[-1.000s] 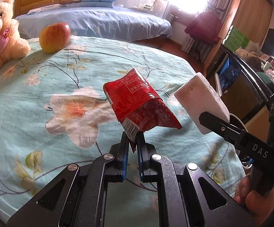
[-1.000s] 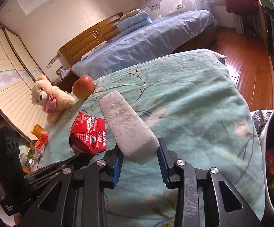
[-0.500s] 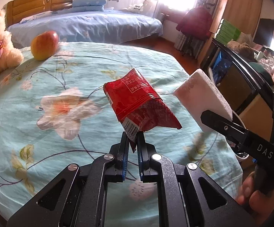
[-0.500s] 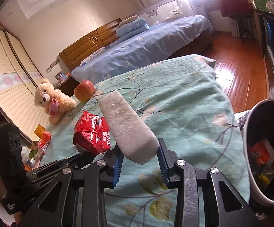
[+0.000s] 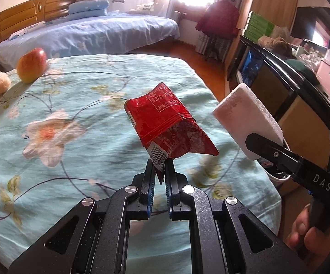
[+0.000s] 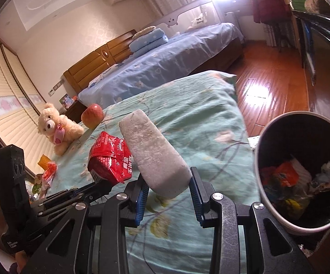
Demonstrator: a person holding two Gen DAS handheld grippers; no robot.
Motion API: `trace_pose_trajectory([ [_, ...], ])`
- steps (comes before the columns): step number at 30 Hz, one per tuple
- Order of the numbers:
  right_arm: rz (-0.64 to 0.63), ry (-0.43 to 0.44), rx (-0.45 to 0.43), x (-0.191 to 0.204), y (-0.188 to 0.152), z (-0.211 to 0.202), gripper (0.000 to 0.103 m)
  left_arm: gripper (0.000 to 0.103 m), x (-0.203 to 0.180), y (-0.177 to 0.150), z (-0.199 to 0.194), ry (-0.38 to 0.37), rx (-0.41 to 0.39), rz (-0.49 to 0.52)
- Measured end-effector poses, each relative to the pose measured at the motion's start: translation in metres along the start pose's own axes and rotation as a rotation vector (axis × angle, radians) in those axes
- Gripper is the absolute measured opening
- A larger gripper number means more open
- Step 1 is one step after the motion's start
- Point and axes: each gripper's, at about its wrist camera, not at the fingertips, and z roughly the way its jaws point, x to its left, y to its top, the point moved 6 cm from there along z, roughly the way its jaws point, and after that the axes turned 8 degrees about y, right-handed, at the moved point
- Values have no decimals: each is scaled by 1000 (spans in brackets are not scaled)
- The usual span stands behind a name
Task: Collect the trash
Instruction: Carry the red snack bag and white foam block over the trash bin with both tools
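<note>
Trash held aloft over the floral bed (image 5: 78, 105).
Left claw (image 5: 160, 171) clamped on red wrapper (image 5: 165, 123); right claw (image 6: 168, 188) gripping white foam block (image 6: 151, 153), beside the half-filled bin (image 6: 265, 196). Apple (image 6: 92, 115) resting near teddy bear (image 6: 55, 127).

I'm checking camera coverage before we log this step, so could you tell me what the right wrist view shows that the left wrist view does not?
Only the right wrist view shows the trash bin with litter inside, beside the bed. Only the left wrist view shows the barcode end of the red wrapper pinched in the left gripper. Both show the white foam block clamped in the right gripper, the apple and the floral bedspread.
</note>
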Motion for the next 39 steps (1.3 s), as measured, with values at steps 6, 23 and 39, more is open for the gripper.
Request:
trace_pose_trajectory([
  [6, 14, -30, -12, -14, -2, -13, 35, 8, -15, 0, 1, -25, 4, 28],
  [23, 57, -75, -42, -42, -8, -36, 35, 8, -63, -3, 3, -93, 20, 107],
  [39, 109, -143, -71, -80, -6, -64, 35, 8, -114, -1, 11, -151, 30, 193],
])
